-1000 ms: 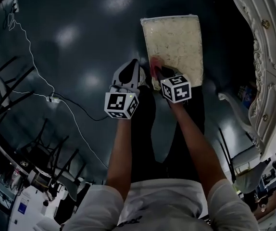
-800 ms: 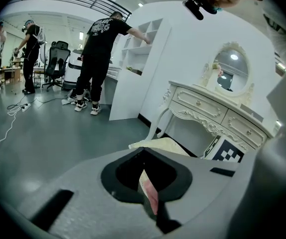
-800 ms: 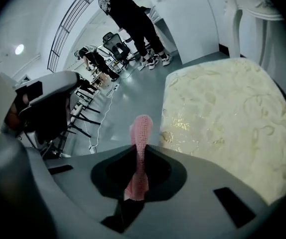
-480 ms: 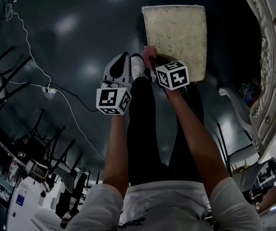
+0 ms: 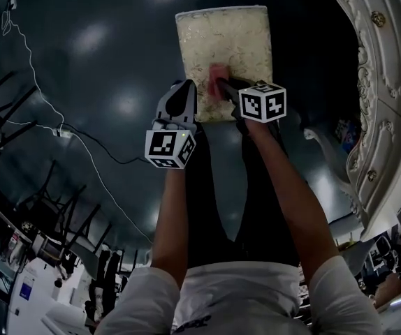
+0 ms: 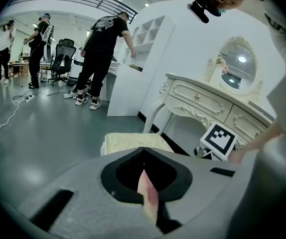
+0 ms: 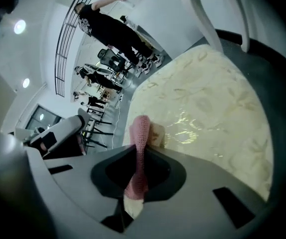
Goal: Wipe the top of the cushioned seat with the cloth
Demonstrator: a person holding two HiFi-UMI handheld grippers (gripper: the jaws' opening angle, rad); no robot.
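Observation:
The cushioned seat (image 5: 237,37) has a cream patterned top and stands on the dark floor ahead of me. A pink cloth (image 5: 218,81) lies pressed on the near half of its top, about midway across. My right gripper (image 5: 227,88) is shut on that cloth. In the right gripper view the cloth (image 7: 141,133) sticks out past the jaws onto the seat (image 7: 208,103). My left gripper (image 5: 185,88) hangs shut beside the seat's near left corner, off the cushion. In its own view the seat (image 6: 128,142) shows ahead, and a thin pinkish sliver sits in the jaw seam.
An ornate white dressing table (image 5: 378,117) with a mirror (image 6: 237,66) stands close on the right. A white cable and power strip (image 5: 62,132) run over the floor at left, beside dark chairs (image 5: 5,117). People (image 6: 100,49) stand further back.
The right gripper has slid the pink cloth from the seat's left edge toward the middle of the cushion. The left gripper has stayed beside the seat's near left corner.

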